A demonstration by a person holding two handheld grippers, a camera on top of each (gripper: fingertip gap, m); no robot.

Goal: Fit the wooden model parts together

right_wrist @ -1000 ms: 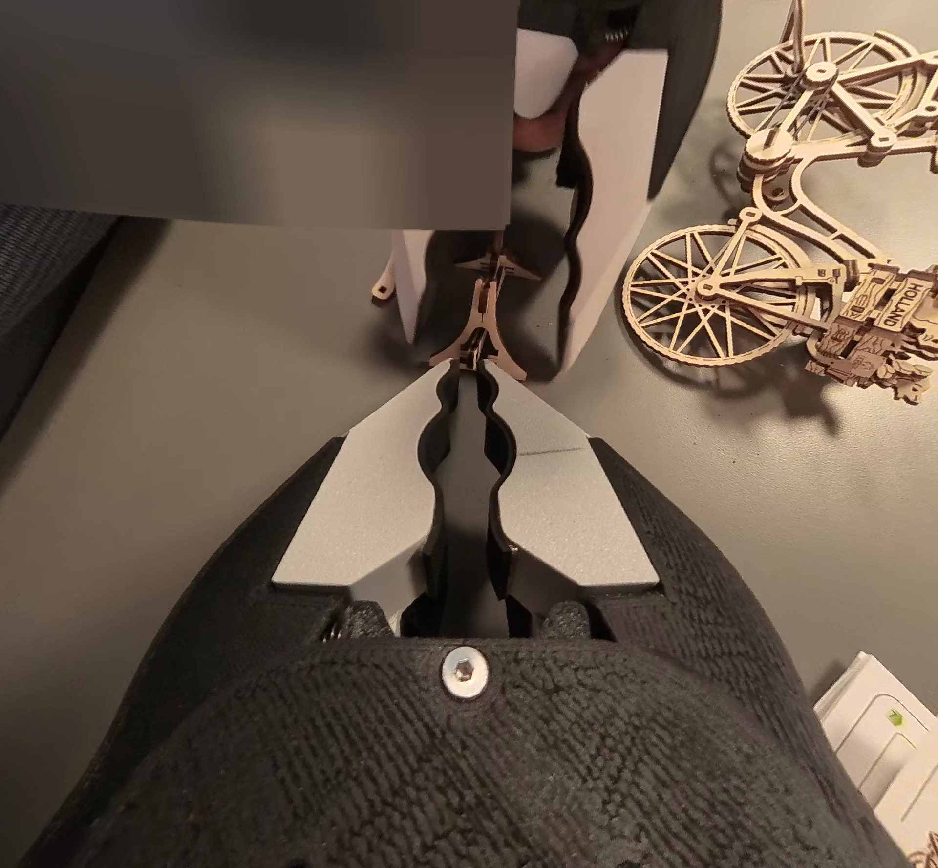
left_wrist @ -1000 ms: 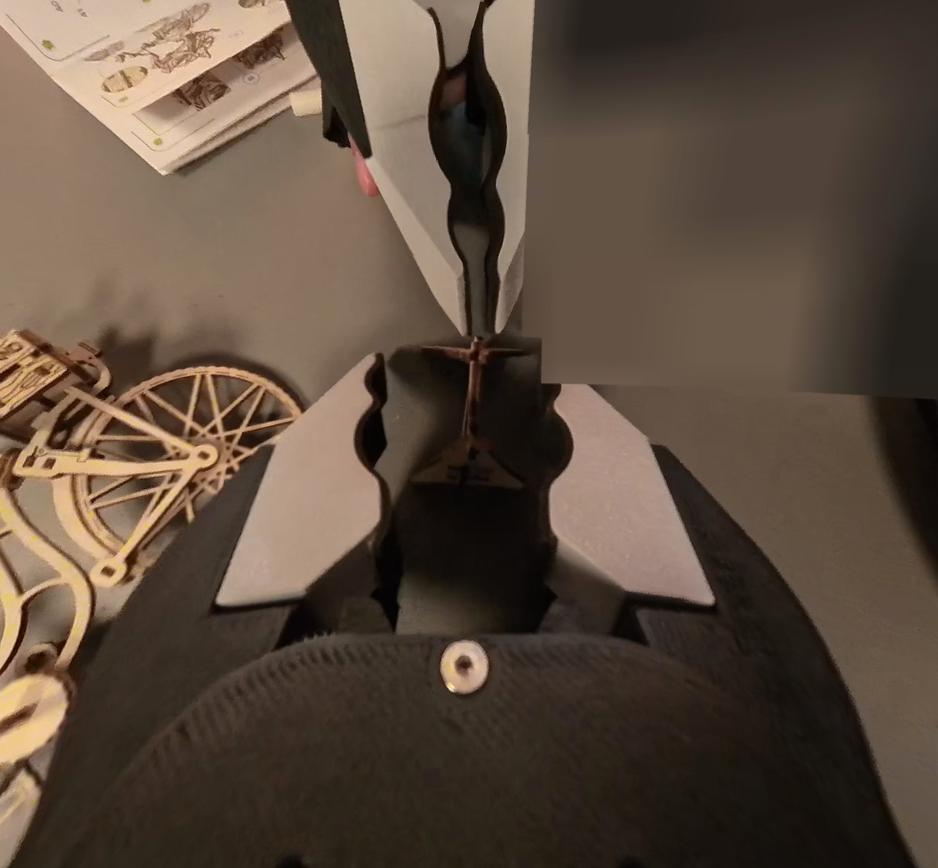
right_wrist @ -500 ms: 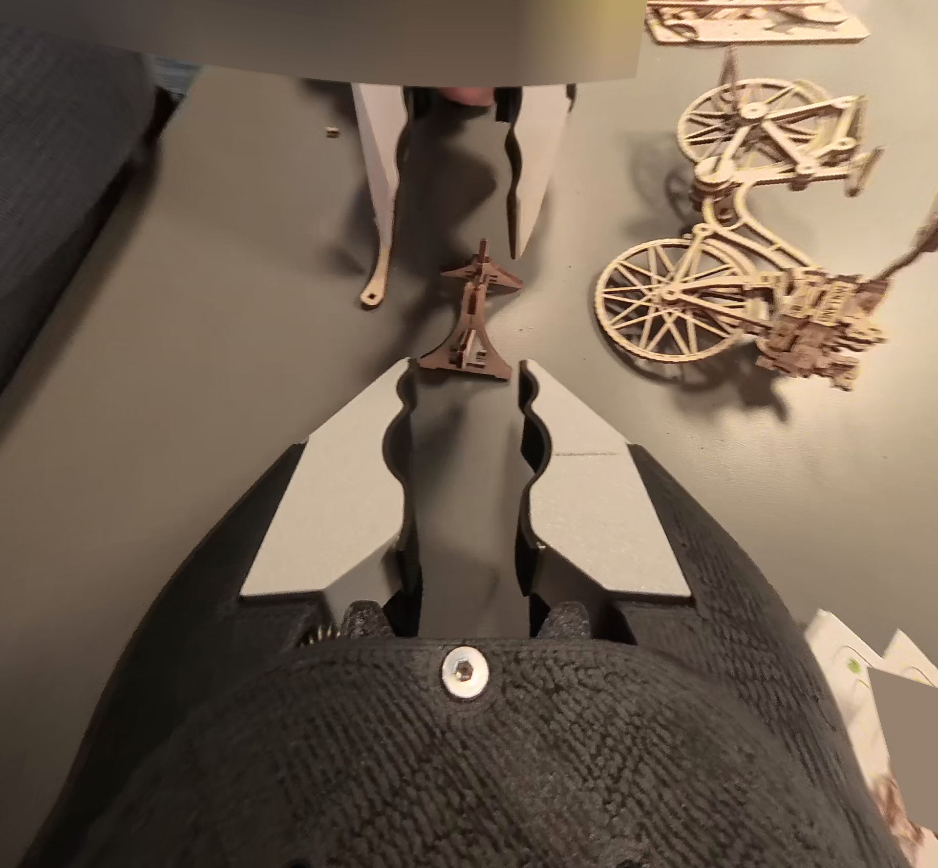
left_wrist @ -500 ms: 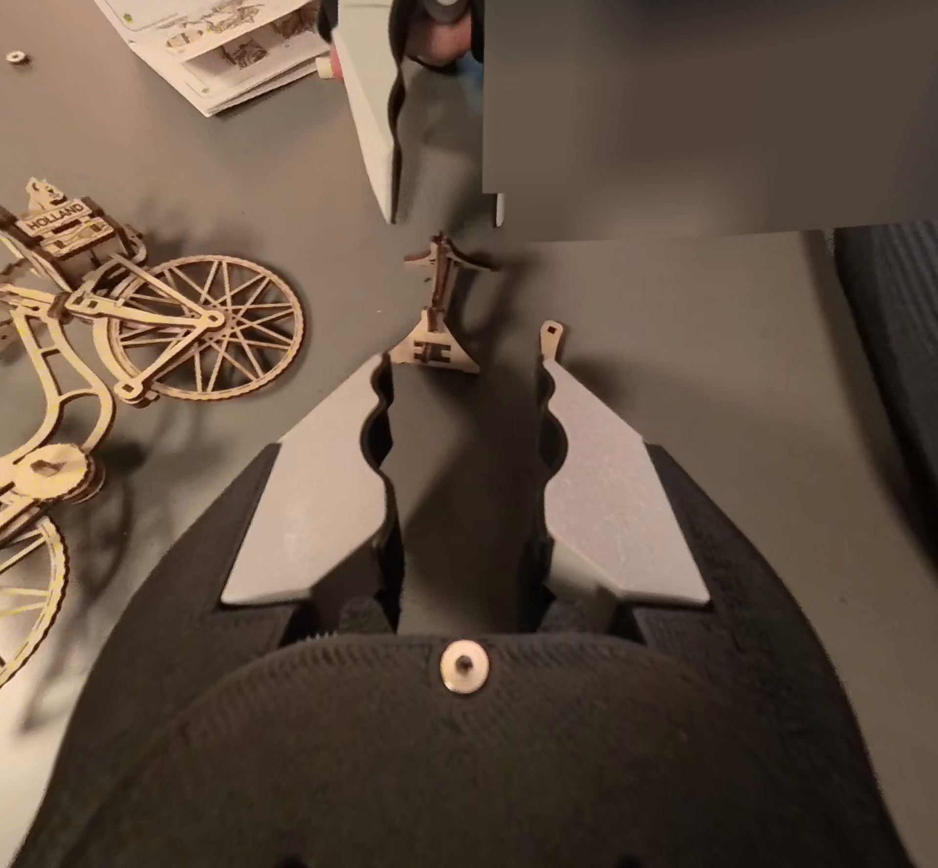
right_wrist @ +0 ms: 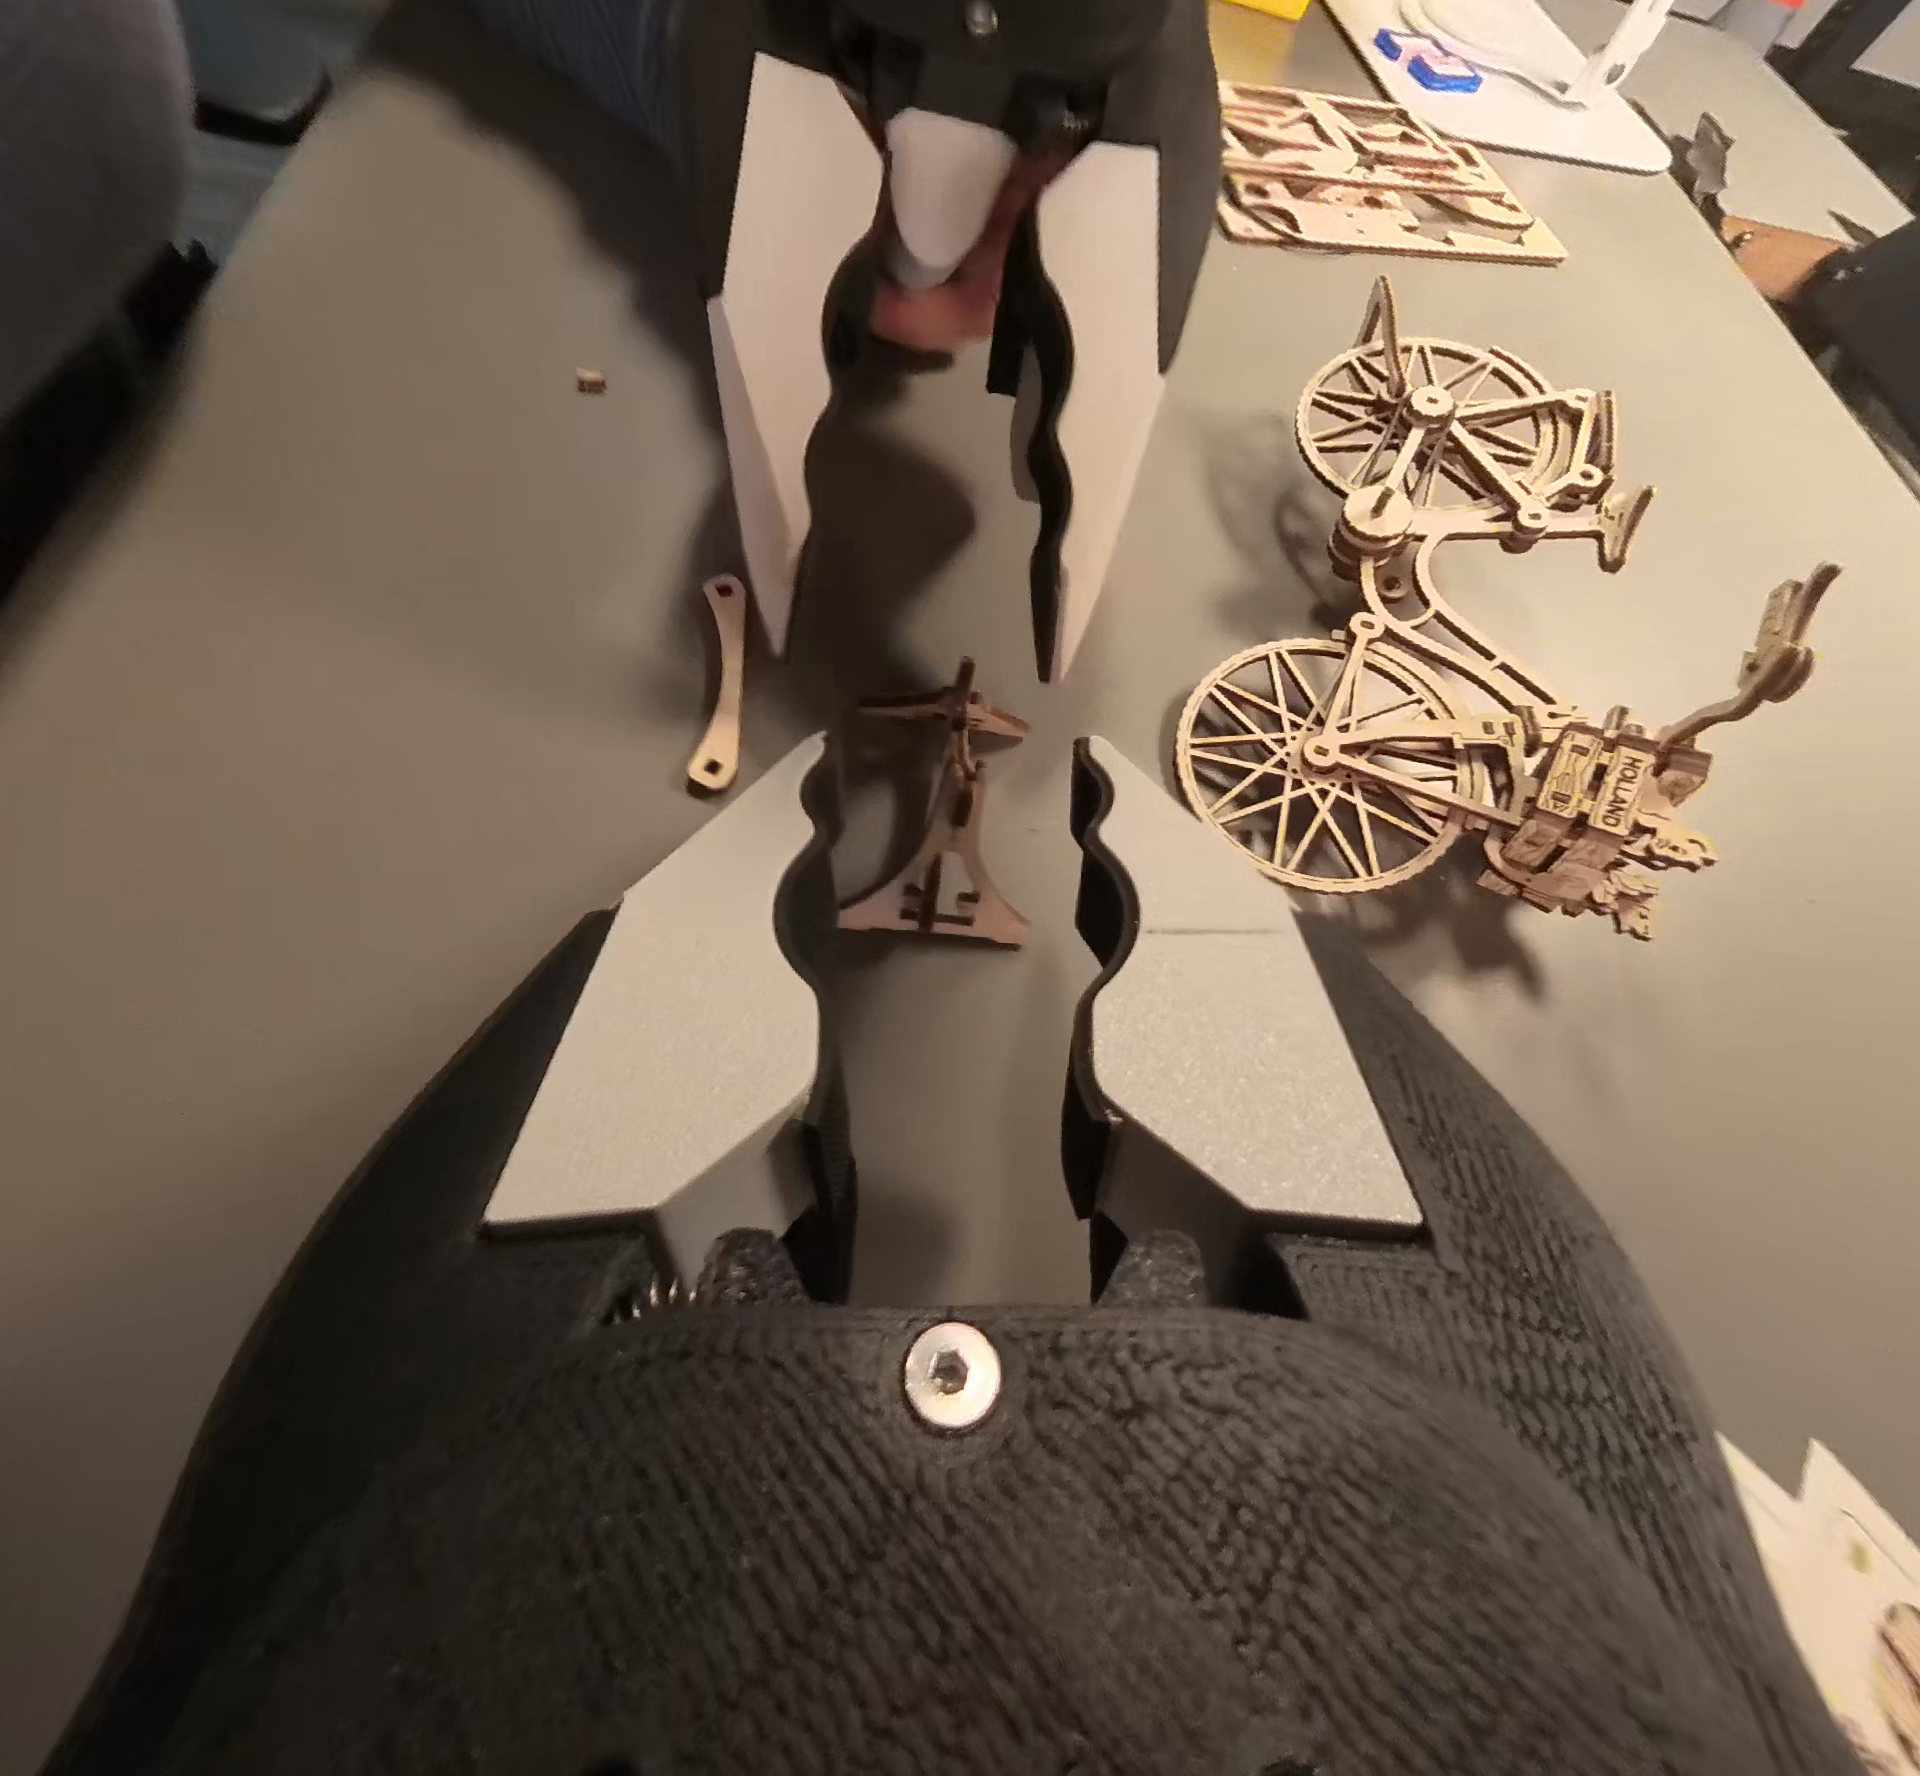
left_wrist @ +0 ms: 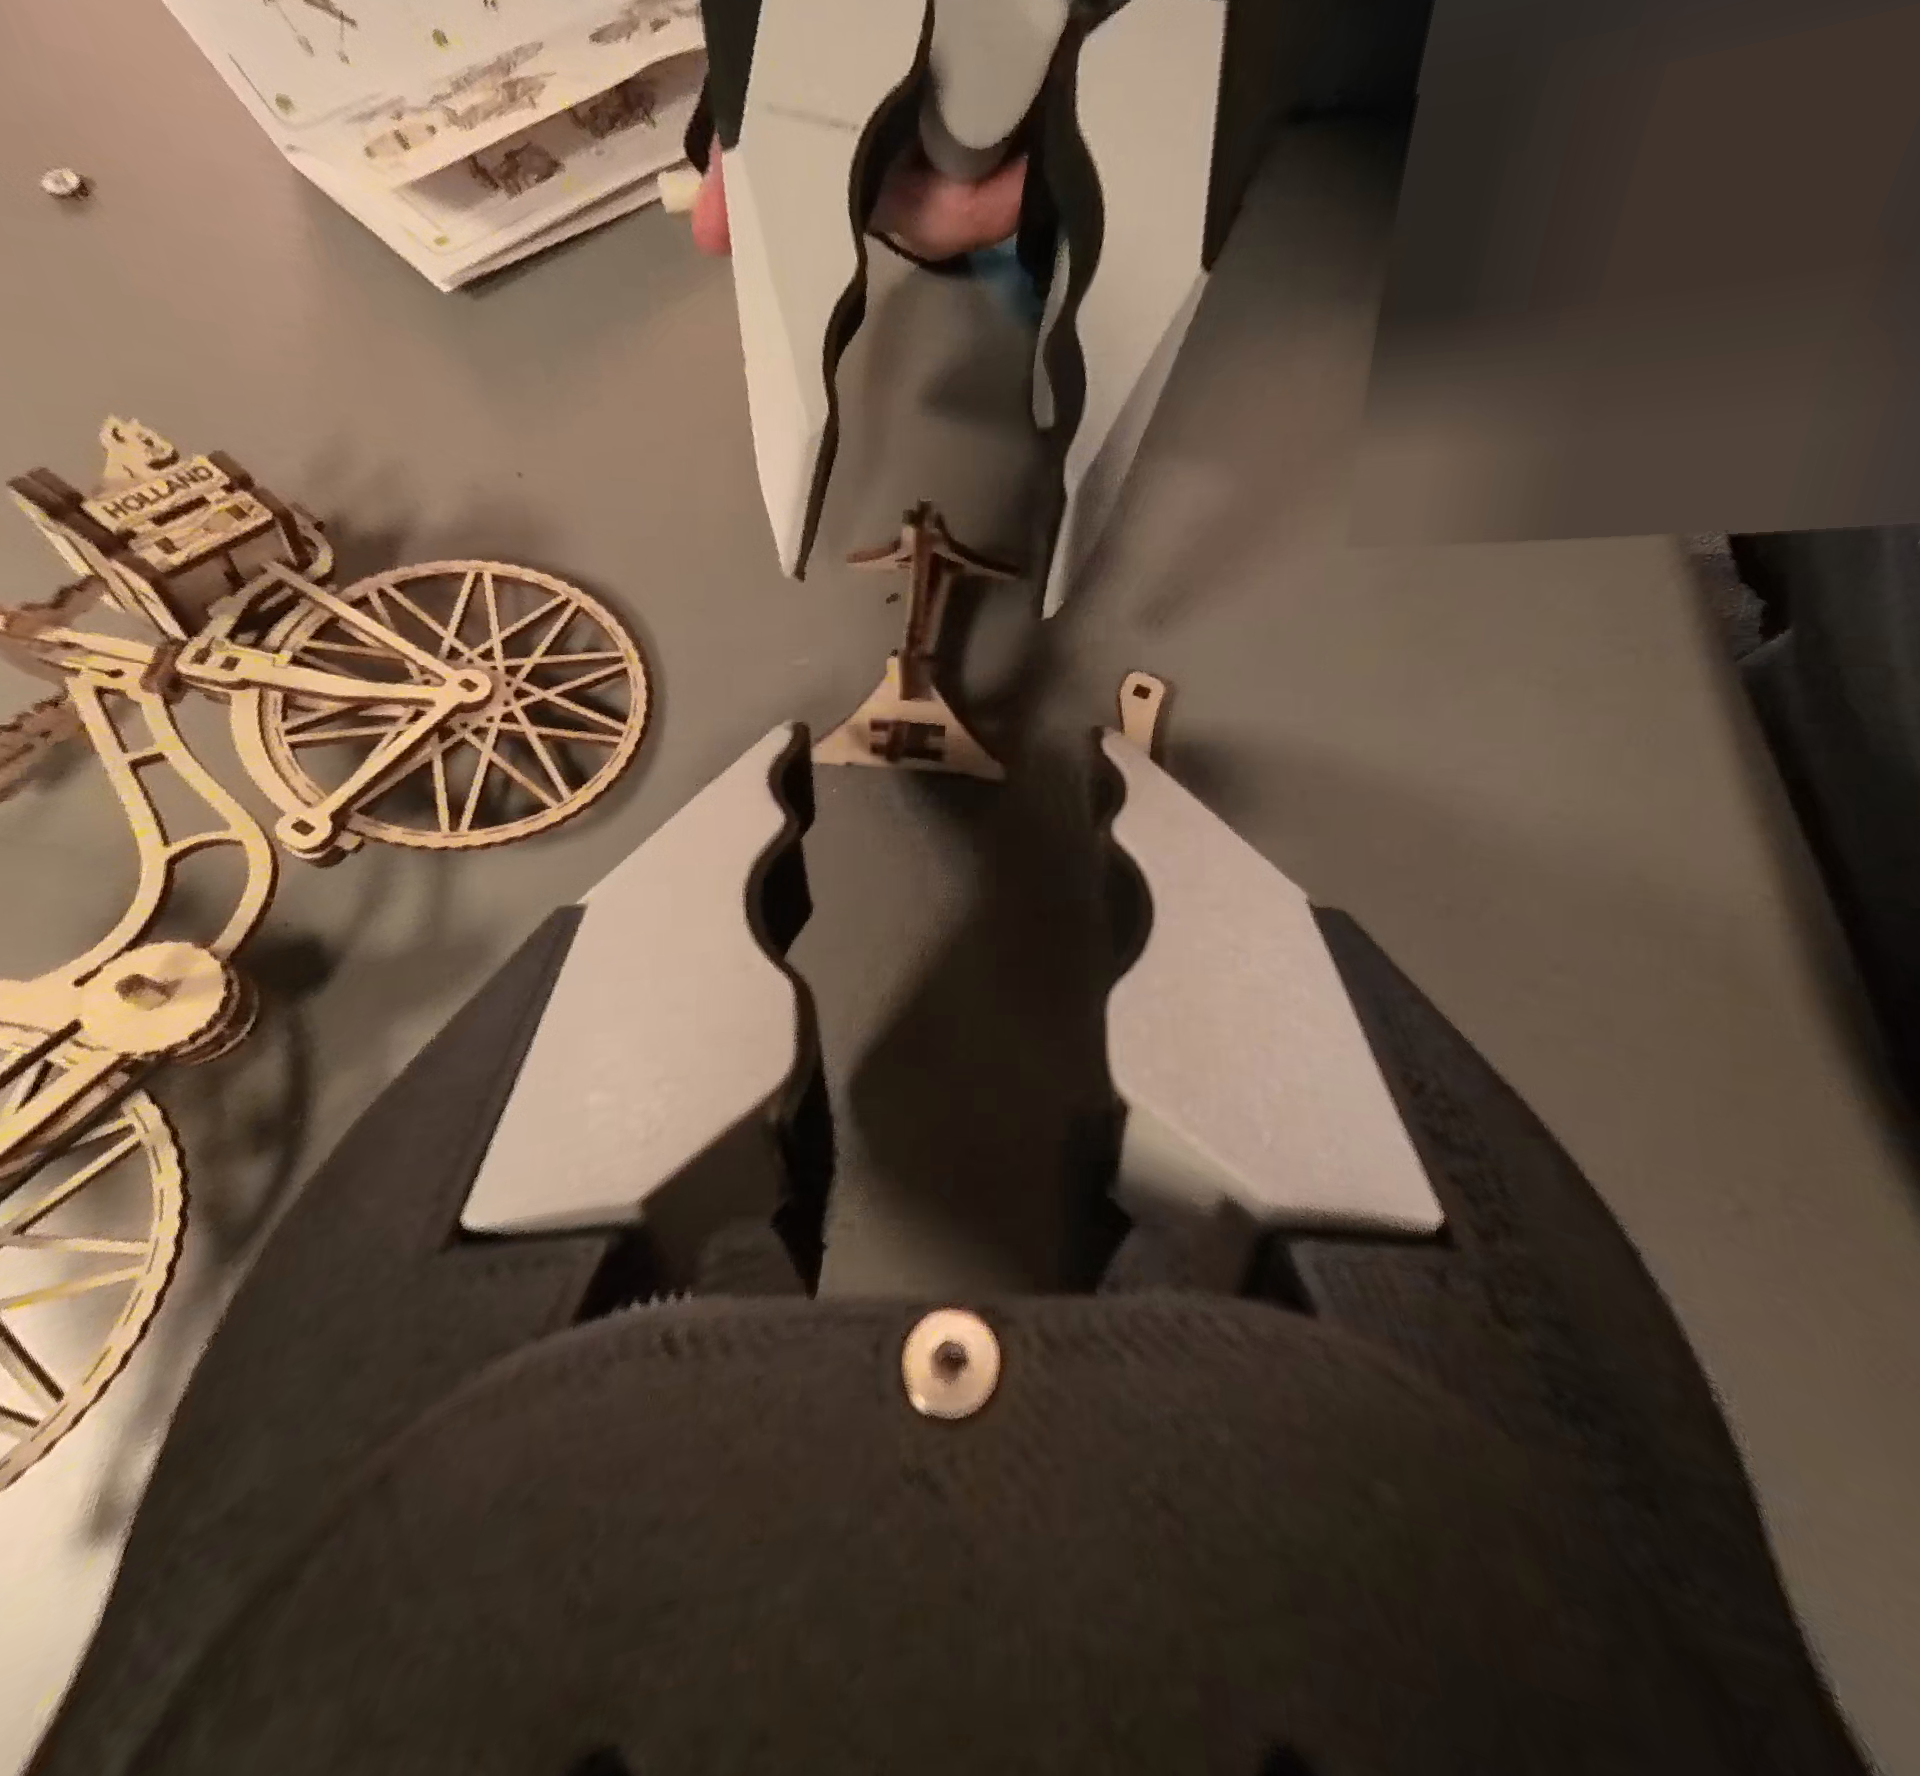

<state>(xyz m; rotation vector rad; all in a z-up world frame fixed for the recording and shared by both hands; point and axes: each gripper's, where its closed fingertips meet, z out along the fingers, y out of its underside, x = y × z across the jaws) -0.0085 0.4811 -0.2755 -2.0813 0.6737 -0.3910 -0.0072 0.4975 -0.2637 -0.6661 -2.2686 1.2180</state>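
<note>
At mid-frame the small wooden stand sits, seemingly ungripped, between the right tool's spread fingers, wooden bicycle at right.

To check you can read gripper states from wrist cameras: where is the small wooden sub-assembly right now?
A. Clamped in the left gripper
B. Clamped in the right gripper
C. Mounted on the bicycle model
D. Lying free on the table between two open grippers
D: the small wooden sub-assembly lies on the table, with the left gripper and right gripper both open and touching nothing.
</note>
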